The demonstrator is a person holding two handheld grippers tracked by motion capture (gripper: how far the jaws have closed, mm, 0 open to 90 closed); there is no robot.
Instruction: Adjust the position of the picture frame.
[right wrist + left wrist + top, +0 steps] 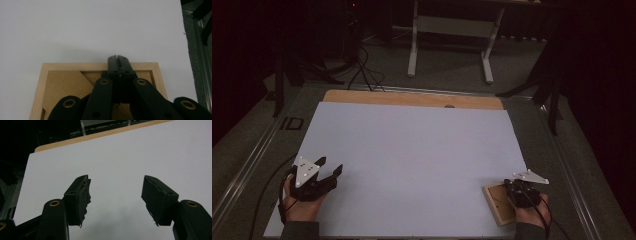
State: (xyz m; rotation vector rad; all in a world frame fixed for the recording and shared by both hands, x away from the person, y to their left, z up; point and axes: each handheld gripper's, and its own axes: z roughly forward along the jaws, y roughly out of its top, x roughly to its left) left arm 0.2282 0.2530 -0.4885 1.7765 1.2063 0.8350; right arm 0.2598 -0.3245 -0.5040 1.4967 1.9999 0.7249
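My black left gripper (331,169) & right gripper (117,58), grey top plates. Pale wood frame (75,66), brown backing, on white sheet (412,150) w/ tan table edge (412,98).

The frame (47,68) is made of pale bare wood, with a matt brown fibreboard back. The surface (412,150) is covered by a smooth matt white sheet, with a wood edge seen behind. The tools (116,195) are black plastic; worn, ragged pads (83,195) are fitted to one.

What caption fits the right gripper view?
Right gripper, shut, above a wooden frame on the white table sheet.
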